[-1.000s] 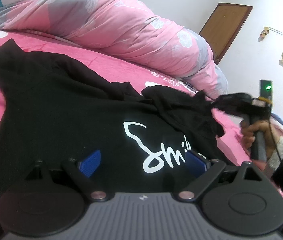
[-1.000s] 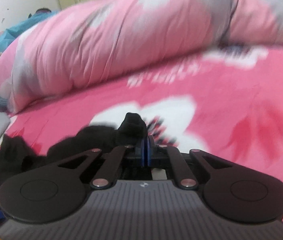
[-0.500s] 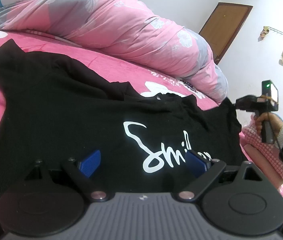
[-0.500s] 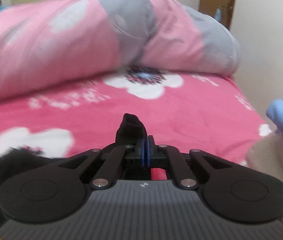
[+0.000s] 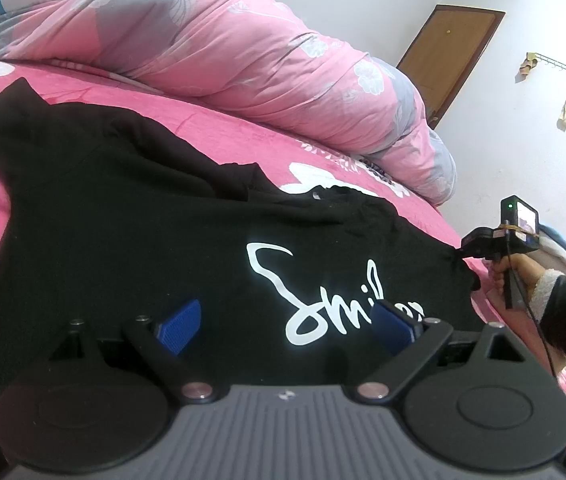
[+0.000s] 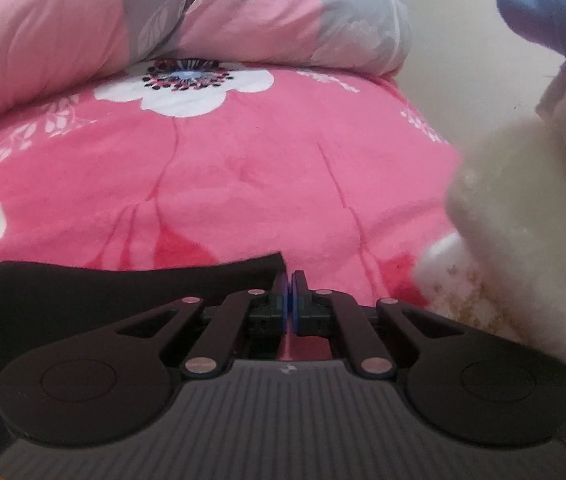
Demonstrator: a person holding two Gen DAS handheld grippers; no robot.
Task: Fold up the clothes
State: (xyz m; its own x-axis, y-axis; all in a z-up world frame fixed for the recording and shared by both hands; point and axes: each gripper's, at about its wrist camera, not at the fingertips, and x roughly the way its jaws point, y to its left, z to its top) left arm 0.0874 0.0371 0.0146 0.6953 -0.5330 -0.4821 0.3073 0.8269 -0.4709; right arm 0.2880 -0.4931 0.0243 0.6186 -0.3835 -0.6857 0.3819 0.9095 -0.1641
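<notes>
Black tee stretched flat on the bed, one corner pinched

Going left to right: the black cotton T-shirt with white script lettering [image 5: 155,248] lies spread over the fuzzy pink floral bedspread [image 5: 219,132], with the puffy pink-and-grey quilt [image 5: 211,48] bunched up at 12 o'clock behind it. The left gripper [image 5: 287,322] hangs over the shirt's lower part with its blue pads wide apart, nothing in them. Out at 3 o'clock, the right gripper [image 5: 463,250] is clamped tight on the shirt's far corner, tugging it taut right by the bed edge. A cream fuzzy folded stack [image 6: 523,208] sits just beside that corner. Risk as I see it: thin pinch of fabric, so a harder tug could slip it free, or drag the whole shirt off-square since the left one isn't pinning anything.
</notes>
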